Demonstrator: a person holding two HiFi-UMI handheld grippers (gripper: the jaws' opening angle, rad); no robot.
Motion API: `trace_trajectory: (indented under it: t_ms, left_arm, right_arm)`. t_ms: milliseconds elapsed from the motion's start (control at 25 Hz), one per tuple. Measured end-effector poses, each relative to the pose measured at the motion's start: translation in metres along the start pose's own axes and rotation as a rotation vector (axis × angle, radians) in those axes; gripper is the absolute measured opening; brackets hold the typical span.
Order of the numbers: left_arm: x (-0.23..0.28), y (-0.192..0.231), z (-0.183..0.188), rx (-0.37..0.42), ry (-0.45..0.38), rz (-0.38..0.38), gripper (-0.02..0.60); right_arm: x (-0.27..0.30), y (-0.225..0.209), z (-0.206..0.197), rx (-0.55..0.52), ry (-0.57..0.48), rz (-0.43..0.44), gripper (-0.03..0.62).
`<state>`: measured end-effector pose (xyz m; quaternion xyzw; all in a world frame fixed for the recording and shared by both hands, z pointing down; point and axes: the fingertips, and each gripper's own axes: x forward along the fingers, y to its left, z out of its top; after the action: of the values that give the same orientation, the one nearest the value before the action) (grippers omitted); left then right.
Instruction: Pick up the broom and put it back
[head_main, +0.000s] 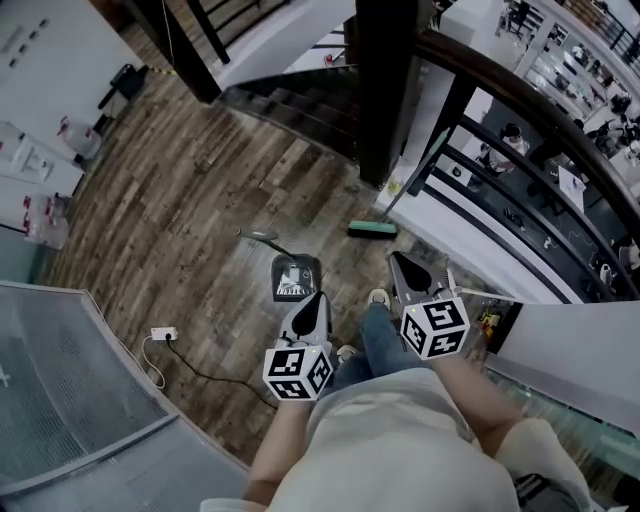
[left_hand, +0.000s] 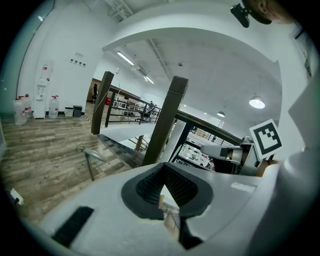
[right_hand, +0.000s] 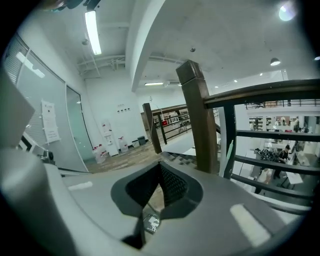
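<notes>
**Both claws shut and empty, broom parked at the railing**

Head view: the left gripper (head_main: 319, 297) and the right gripper (head_main: 397, 260) are held out in front of the person, side by side and apart, each with its marker cube towards the camera. In the left gripper view, the left gripper (left_hand: 162, 168) has its jaws together at the tips with nothing between them. In the right gripper view, the right gripper (right_hand: 160, 166) is fully closed too and holds nothing.

The broom (head_main: 372, 229) has its green head on the wooden floor (head_main: 180, 200), at the foot of the dark post (head_main: 385, 90). Its pale handle (right_hand: 229, 157) leans up against the black railing (head_main: 520, 170). Neither gripper touches the broom, which is ahead of both and nearer the right one.

A dark dustpan (head_main: 296, 277) sits on the floor just ahead of the left gripper, with its grey handle (left_hand: 94, 156) sticking up. A white power strip (head_main: 163, 334) with a cable lies on the floor to the left. One shoe (head_main: 378, 297) shows between the grippers.
</notes>
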<state>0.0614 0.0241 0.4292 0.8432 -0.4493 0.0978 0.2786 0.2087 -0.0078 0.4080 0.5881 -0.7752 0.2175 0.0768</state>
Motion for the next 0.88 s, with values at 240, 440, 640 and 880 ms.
trace_trajectory:
  t_ms: [240,440,640,880]
  left_arm:
    - [-0.028,-0.009,-0.004,0.016,-0.012,0.0,0.0]
    - [-0.049,-0.014,-0.007,0.013,-0.028,0.014,-0.002]
    - [-0.068,-0.018,-0.011,0.015,-0.039,0.027,-0.002]
    - [-0.088,-0.02,-0.019,0.018,-0.055,0.047,-0.002]
  right_arm:
    - [-0.027,0.045,-0.01,-0.084,0.02,0.097,0.005]
    - [-0.05,0.079,-0.015,-0.137,0.021,0.182,0.005]
    - [-0.067,0.105,-0.022,-0.174,0.02,0.254,0.005]
    - [-0.08,0.123,-0.029,-0.191,0.011,0.31,0.005]
